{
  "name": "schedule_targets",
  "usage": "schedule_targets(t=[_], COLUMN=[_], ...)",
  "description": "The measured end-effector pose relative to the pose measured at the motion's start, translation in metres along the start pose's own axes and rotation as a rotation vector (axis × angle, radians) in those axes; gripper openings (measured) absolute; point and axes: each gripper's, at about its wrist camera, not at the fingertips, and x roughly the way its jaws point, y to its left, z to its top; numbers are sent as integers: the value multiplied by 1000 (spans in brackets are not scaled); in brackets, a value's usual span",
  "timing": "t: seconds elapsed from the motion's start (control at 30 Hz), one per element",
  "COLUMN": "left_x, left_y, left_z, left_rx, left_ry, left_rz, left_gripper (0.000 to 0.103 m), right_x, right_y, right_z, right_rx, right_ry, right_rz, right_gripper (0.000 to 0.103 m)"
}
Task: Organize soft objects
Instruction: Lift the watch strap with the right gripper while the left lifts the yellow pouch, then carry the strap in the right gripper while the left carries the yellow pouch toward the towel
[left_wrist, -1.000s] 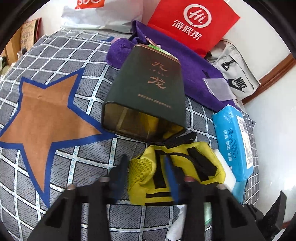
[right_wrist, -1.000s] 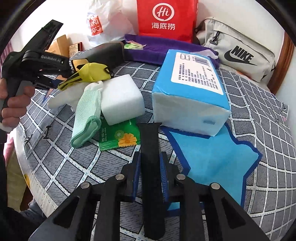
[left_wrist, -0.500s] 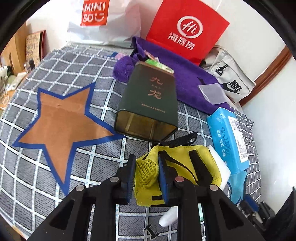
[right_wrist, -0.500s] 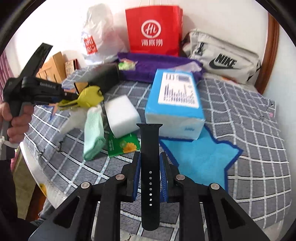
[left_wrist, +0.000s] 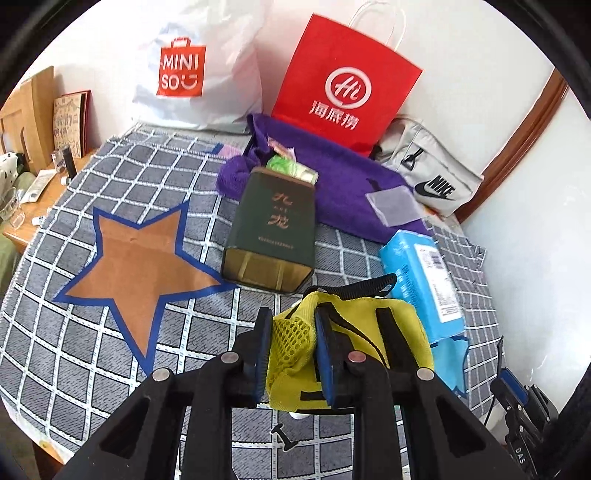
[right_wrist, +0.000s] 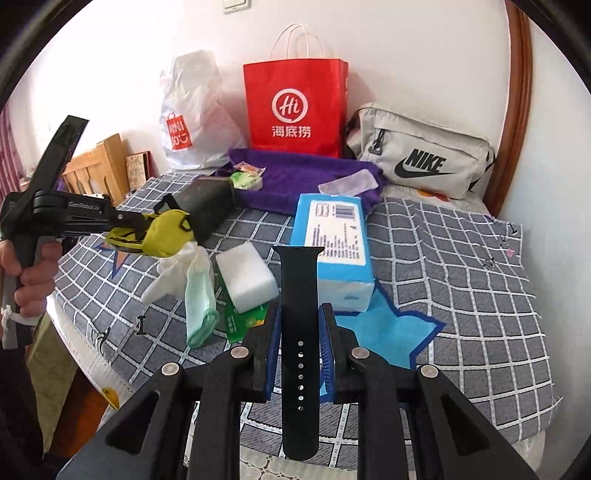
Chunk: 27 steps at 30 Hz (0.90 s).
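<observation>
both grips are made — left gripper has just closed on the yellow mesh pouch at lower centre, right gripper clamps the black watch strap; next, probably carry each to its spot.

The left claw points steeply downward, its blue-padded fingers having just closed in on a bunched fold of the yellow mesh pouch, which they pinch and carry clear of the bed. In the right wrist view a bare hand wraps the black pistol grip of this left tool, which reaches in level from the left edge. The right claw also tilts downward and is clamped on the black watch strap, both pads pressing the strap's edges while its ends stick out beyond and behind the fingers.
</observation>
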Motion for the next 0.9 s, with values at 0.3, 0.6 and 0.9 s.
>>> schedule_targets(t=[0.3,0.6,0.9], left_x=[-21,-22,-12], left_y=[-7,-15,-17], left_z=[13,31,54], left_rx=[16,28,21], left_ry=[-44,-59,-60], left_rz=[5,12,22], left_gripper=[22,22,22], right_x=[-11,-13,10], right_y=[-8,-13,-28], right_z=[23,47,74], right_rx=[42,72,120], right_ry=[-30,-64,-50], right_rz=[-5,8,23], right_gripper=[20,20,20])
